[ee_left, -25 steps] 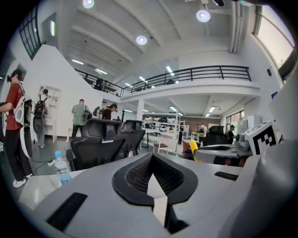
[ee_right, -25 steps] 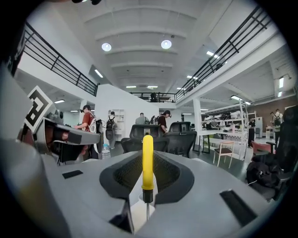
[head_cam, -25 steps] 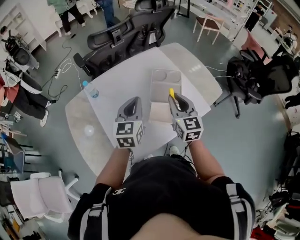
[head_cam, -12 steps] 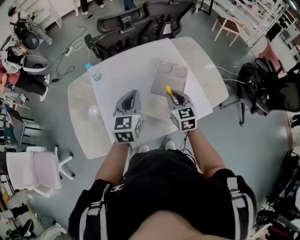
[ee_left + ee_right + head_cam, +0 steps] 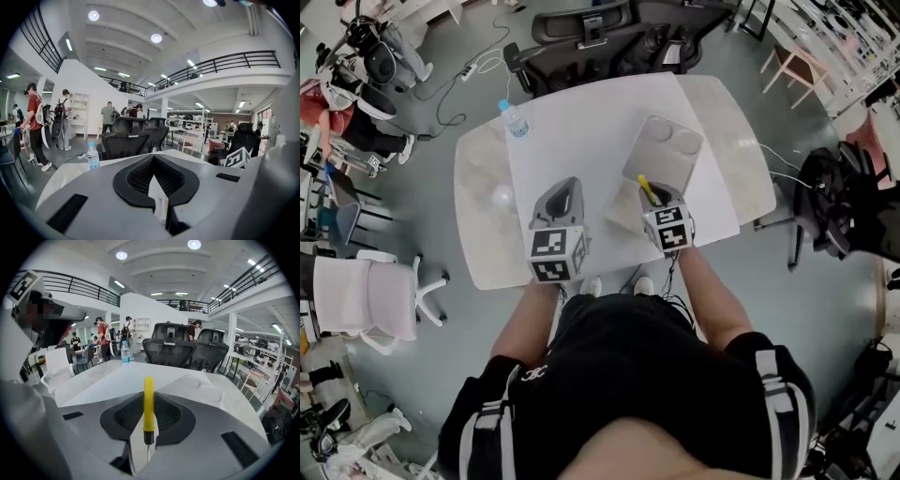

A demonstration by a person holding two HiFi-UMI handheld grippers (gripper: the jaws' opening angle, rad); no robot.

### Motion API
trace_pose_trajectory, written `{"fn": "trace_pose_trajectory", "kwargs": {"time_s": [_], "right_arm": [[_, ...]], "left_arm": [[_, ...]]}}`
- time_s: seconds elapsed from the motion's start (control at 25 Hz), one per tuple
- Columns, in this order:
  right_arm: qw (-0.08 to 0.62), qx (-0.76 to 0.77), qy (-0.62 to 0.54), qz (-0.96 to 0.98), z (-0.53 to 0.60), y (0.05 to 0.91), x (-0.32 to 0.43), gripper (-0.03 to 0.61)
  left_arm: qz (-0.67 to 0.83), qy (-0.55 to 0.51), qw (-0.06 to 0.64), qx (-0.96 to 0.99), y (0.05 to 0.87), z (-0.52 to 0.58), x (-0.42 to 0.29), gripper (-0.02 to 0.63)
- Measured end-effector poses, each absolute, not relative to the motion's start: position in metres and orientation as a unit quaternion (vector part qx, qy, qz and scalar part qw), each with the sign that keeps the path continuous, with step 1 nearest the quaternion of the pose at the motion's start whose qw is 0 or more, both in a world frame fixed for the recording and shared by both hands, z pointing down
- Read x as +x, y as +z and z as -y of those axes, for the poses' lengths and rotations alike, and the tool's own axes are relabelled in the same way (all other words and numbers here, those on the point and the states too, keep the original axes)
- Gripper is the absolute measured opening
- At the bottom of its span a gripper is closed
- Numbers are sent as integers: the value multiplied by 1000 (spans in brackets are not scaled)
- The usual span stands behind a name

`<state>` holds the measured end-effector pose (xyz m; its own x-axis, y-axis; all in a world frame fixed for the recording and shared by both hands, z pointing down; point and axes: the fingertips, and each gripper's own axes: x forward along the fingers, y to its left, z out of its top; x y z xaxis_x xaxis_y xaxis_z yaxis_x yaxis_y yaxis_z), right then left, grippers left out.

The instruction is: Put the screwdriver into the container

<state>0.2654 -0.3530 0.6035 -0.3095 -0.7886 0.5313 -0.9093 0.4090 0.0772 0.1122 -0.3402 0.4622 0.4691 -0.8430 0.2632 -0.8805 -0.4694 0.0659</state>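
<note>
Screwdriver clamped in right gripper, yellow handle pointing forward.

Top: black, short-sleeved; white stripes are seen along both sleeves.
Logo: a small white mark is printed near the left shoulder.
Left gripper: grey shell, lined with black mesh pads.
Right gripper: built alike.
Marker cubes: white, printed with black squares.
</note>
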Motion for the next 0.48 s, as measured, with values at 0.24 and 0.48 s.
{"fn": "trace_pose_trajectory", "kwargs": {"time_s": [0.24,0.48], "right_arm": [[286,507,142,801,355,633,253,66],[310,483,161,803,356,653,242,66]], "left_arm": [[523,100,100,841,466,336,95,12],[535,102,108,832,472,335,84,12]]}}
